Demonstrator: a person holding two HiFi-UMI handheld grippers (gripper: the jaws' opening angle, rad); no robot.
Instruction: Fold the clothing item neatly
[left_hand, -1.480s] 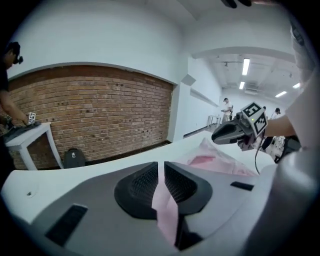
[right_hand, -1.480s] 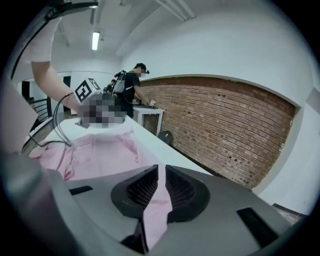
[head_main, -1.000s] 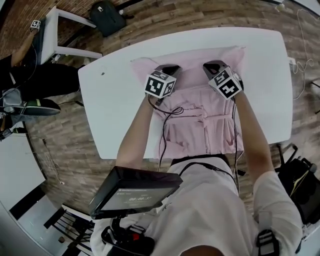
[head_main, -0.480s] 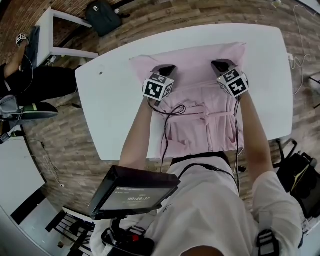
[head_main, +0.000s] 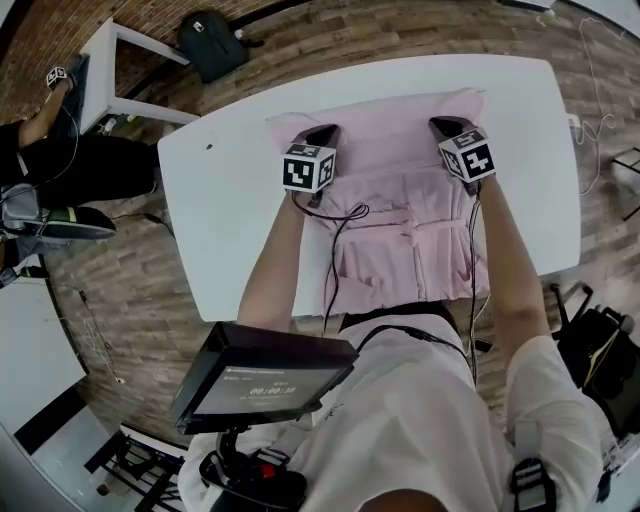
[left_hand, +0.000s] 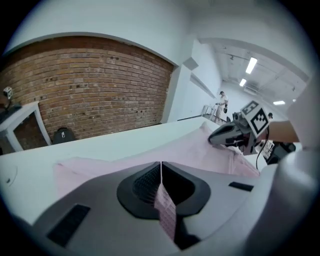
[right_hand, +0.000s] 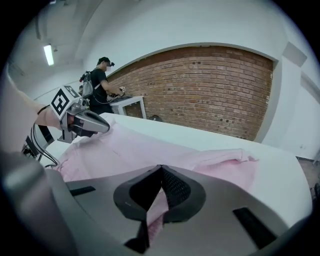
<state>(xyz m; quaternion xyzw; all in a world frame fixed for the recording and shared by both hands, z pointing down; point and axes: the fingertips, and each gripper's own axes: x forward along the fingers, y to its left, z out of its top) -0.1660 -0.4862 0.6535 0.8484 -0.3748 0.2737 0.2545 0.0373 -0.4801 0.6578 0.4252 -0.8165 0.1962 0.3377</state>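
Observation:
A pink clothing item (head_main: 390, 200) lies spread on the white table (head_main: 230, 200), its near end hanging over the front edge. My left gripper (head_main: 320, 135) sits on its far left part, shut on a pinch of pink cloth (left_hand: 165, 207). My right gripper (head_main: 445, 124) is at its far right part, likewise shut on a fold of the cloth (right_hand: 152, 215). The left gripper view shows the right gripper (left_hand: 227, 135) across the cloth (left_hand: 190, 147). From the right gripper view, the left gripper (right_hand: 87, 122) appears beyond the cloth (right_hand: 150, 145).
A black backpack (head_main: 210, 40) lies on the wooden floor behind the table, beside a white bench (head_main: 120, 60). Another person (right_hand: 100, 80) stands at the left near a brick wall (right_hand: 210, 90). A black screen (head_main: 265, 375) hangs at my chest.
Both grippers have moved apart along the far part of the cloth, the left one leftward and the right one rightward, each keeping its pinch of cloth.

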